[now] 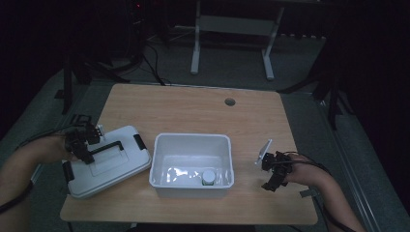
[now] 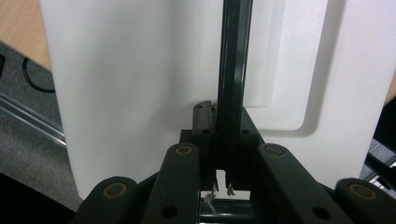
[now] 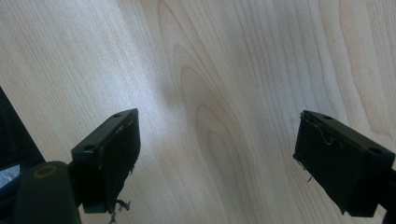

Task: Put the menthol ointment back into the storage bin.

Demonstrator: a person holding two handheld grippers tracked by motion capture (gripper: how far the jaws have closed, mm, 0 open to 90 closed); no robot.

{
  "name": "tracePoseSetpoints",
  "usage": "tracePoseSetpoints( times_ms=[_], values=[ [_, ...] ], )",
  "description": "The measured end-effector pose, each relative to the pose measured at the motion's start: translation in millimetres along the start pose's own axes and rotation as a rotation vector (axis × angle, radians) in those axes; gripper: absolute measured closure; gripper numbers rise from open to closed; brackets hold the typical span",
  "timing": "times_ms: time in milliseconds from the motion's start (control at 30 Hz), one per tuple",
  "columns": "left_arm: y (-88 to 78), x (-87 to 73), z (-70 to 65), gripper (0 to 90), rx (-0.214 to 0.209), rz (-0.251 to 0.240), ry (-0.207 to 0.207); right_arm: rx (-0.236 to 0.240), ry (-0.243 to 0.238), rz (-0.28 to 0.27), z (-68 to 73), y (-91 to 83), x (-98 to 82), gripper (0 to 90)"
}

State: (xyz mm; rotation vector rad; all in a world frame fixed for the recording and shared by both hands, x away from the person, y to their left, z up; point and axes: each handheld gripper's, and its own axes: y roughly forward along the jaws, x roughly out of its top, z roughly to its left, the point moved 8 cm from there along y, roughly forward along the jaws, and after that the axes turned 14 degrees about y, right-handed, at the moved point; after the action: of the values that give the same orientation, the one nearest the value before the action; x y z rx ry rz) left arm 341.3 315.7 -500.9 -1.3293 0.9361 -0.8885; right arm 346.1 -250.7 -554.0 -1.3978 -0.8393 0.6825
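White plastic lid (image 1: 109, 162) lies on the table (image 1: 193, 106) left of the open bin (image 1: 191, 166). My left gripper (image 2: 223, 140) is clenched on its dark handle (image 2: 232, 70); my right gripper (image 3: 215, 158) hangs released over bare wood. I judge the lid needs a level lift, with the handle kept centred between the jaws.

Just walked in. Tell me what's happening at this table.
A person works at a wooden table with a handheld gripper in each hand. The left gripper is shut on the black handle of a white lid, which lies beside an open white bin. A small white-capped container sits inside the bin. The right gripper hangs open over bare tabletop to the bin's right, holding nothing.
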Motion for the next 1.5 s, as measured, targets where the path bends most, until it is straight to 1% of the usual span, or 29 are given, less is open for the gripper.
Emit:
tracePoseSetpoints(
  times_ms=[33, 67, 133, 167, 233, 267, 333, 367, 400, 433, 467, 500, 533, 567, 667, 833, 967, 1033, 1067, 1100, 1133, 1233, 1267, 1300, 1367, 1400, 1433, 1467, 1500],
  values=[
    [-5.9, -0.6, -0.2, 83.6, 0.006, -0.006, -0.007, 0.000, 0.000, -0.002, -0.3, -0.3, -0.2, 14.0],
    [-12.4, -1.8, -0.7, 83.6, 0.006, -0.006, -0.004, -0.002, -0.001, -0.001, -0.5, -0.6, -0.6, 14.0],
    [-24.6, -3.4, -0.4, 83.6, 0.028, -0.003, -0.002, -0.002, -0.001, -0.003, -0.6, -0.8, -1.0, 14.0],
    [-30.9, -3.9, -1.0, 83.6, 0.030, -0.007, -0.003, -0.002, 0.000, -0.003, -0.5, -1.0, -1.1, 14.0],
    [-42.8, -4.2, -1.0, 83.6, 0.051, -0.014, -0.004, -0.003, -0.001, -0.005, -0.7, -1.4, -0.9, 14.0],
    [-48.9, -4.4, -1.9, 83.6, 0.052, -0.015, 0.000, -0.002, -0.002, -0.006, -0.4, -1.8, -0.8, 13.9],
    [-60.2, -3.5, -3.1, 83.6, 0.068, -0.020, 0.004, -0.003, -0.002, -0.007, -0.3, -2.5, -0.6, 14.0],
    [-65.7, -2.7, -4.4, 83.6, 0.067, -0.023, 0.011, -0.003, 0.000, -0.006, -0.4, -2.8, -0.6, 14.0],
    [-70.8, -1.5, -5.0, 83.6, 0.078, -0.026, 0.017, -0.003, 0.000, -0.008, -0.7, -3.1, -0.5, 14.0],
    [-75.7, 0.1, -5.8, 83.6, 0.082, -0.028, 0.019, -0.003, 0.002, -0.007, -0.7, -3.4, -0.6, 14.0],
    [-80.1, 2.1, -7.3, 83.6, 0.083, -0.031, 0.029, -0.005, 0.003, -0.006, -0.9, -3.6, -0.6, 13.9],
    [-84.0, 4.6, -8.1, 83.6, 0.091, -0.035, 0.037, -0.007, 0.001, -0.006, -0.8, -3.8, -0.6, 14.0],
    [-87.0, 7.7, -9.3, 83.6, 0.092, -0.039, 0.041, -0.005, -0.001, -0.007, -0.7, -4.1, -0.3, 13.9],
    [-89.5, 11.3, -11.1, 83.6, 0.092, -0.043, 0.054, -0.004, -0.001, -0.008, -0.3, -4.3, 0.0, 14.0],
    [-93.1, 24.3, -15.2, 83.6, 0.090, -0.067, 0.085, -0.004, 0.002, -0.009, 0.5, -4.5, 0.7, 14.0],
    [-89.7, 46.9, -22.8, 83.6, 0.080, -0.082, 0.144, -0.006, -0.001, -0.005, 0.4, -3.7, 0.3, 14.0],
    [-90.2, 68.2, -31.5, 83.6, 0.089, -0.104, 0.203, -0.010, -0.003, -0.001, -0.7, -3.9, -0.8, 14.0],
    [-92.4, 78.3, -35.9, 83.6, 0.083, -0.099, 0.234, -0.006, 0.001, -0.002, -0.9, -4.0, -1.2, 14.0],
    [-93.8, 83.9, -37.2, 83.6, 0.093, -0.100, 0.244, -0.006, 0.002, 0.000, -1.0, -3.8, -1.3, 14.0],
    [-95.4, 88.9, -39.0, 83.6, 0.088, -0.100, 0.252, -0.008, 0.002, 0.004, -1.1, -3.6, -1.4, 14.0],
    [-97.1, 94.2, -40.7, 83.6, 0.093, -0.099, 0.272, -0.010, -0.001, 0.006, -1.2, -3.6, -1.4, 13.9],
    [-101.1, 110.8, -45.9, 83.6, 0.096, -0.105, 0.308, -0.007, -0.005, 0.001, 0.2, -4.2, -0.3, 13.9],
    [-102.0, 116.4, -47.7, 83.6, 0.098, -0.109, 0.313, -0.007, -0.004, 0.002, 0.6, -4.6, -0.2, 14.0],
    [-103.0, 121.3, -49.2, 83.6, 0.090, -0.107, 0.327, -0.007, -0.006, 0.001, 0.7, -4.8, -0.1, 14.0],
    [-103.8, 132.3, -51.1, 83.6, 0.102, -0.109, 0.342, -0.007, -0.005, 0.001, 0.6, -5.0, -0.2, 13.9],
    [-103.8, 137.3, -53.7, 83.6, 0.092, -0.110, 0.360, -0.008, -0.006, 0.001, 0.3, -5.0, -0.4, 14.0],
    [-104.5, 143.0, -56.1, 83.5, 0.097, -0.119, 0.385, -0.008, -0.007, 0.003, 0.3, -5.1, -0.7, 13.9],
    [-104.7, 148.4, -57.8, 83.6, 0.088, -0.130, 0.390, -0.010, -0.008, 0.003, 0.2, -5.1, -1.0, 13.9],
    [-104.7, 153.2, -59.4, 83.6, 0.085, -0.135, 0.410, -0.011, -0.009, 0.005, 0.2, -5.2, -1.5, 14.0]
  ],
)
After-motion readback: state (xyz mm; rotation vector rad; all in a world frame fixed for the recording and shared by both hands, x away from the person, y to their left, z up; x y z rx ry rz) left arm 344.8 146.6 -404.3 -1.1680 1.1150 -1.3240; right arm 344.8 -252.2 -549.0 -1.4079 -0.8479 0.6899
